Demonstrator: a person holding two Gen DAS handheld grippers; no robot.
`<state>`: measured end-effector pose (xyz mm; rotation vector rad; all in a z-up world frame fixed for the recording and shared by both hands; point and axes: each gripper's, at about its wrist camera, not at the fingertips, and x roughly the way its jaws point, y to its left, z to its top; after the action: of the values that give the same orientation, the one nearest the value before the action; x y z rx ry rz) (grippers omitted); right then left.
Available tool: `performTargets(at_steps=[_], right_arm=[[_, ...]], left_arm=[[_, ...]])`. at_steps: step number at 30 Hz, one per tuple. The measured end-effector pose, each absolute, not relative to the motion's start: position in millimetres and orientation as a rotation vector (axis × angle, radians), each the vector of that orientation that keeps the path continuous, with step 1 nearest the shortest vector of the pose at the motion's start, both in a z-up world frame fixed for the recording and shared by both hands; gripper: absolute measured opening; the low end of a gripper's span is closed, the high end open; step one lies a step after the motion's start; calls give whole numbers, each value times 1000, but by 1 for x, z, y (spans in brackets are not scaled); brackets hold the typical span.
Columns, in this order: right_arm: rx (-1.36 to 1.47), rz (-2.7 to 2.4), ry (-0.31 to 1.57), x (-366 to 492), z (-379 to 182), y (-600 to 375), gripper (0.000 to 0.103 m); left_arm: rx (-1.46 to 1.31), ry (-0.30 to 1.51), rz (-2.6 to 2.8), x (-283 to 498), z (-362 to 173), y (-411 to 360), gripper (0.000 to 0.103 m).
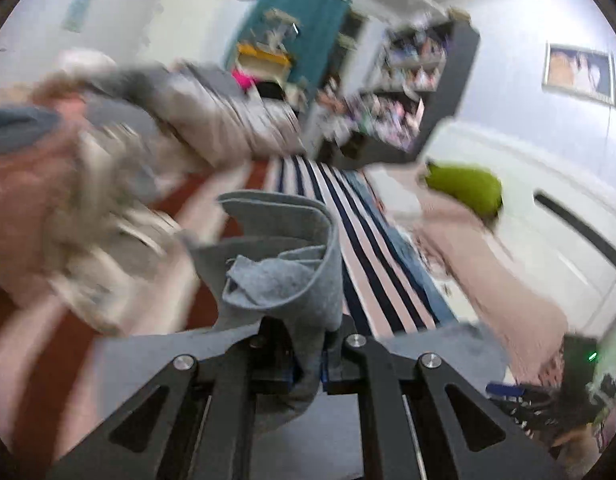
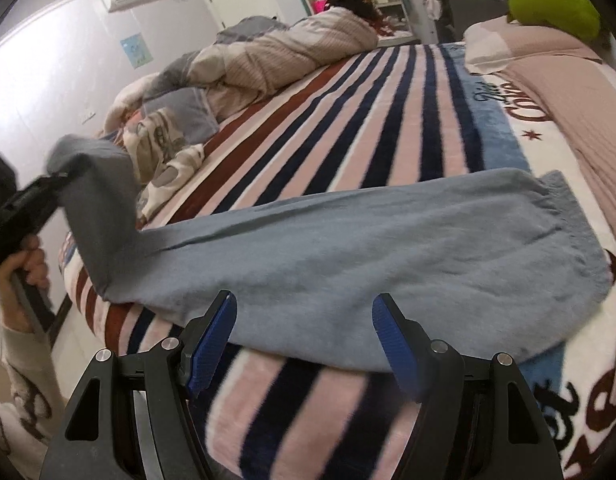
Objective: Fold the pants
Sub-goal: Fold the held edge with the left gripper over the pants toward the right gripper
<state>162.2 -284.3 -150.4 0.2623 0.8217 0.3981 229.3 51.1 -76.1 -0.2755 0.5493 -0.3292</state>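
On striped blanket (image 2: pixel 387 128), grey pants (image 2: pixel 387 248), left gripper (image 1: pixel 308 360) jaws clamped on pants end, right gripper (image 2: pixel 304 332) jaws apart

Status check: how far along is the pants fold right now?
Done: the pants lie lengthwise on the striped blanket, legs apparently stacked. In hand: the left gripper clamps one end, lifted off the bed. The right gripper hovers open, holding nothing. Left: carry that end across and flatten.
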Motion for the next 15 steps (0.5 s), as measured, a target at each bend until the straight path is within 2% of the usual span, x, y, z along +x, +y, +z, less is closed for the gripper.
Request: performTargets(at_steps=[7, 9, 10, 11, 15], right_arm=[[326, 373, 820, 156, -159, -314, 67], [331, 367, 826, 157, -163, -316, 67], [334, 370, 830, 159, -164, -316, 67], [337, 376, 832, 160, -165, -314, 67], [339, 426, 833, 170, -166, -293, 67]], left_arm=[[-225, 798, -381, 252, -158, -25, 9], [-206, 834, -416, 246, -165, -28, 24], [-206, 832, -435, 239, -165, -28, 42], [-207, 818, -453, 232, -161, -26, 56], [-259, 737, -491, 194, -134, 12, 58]])
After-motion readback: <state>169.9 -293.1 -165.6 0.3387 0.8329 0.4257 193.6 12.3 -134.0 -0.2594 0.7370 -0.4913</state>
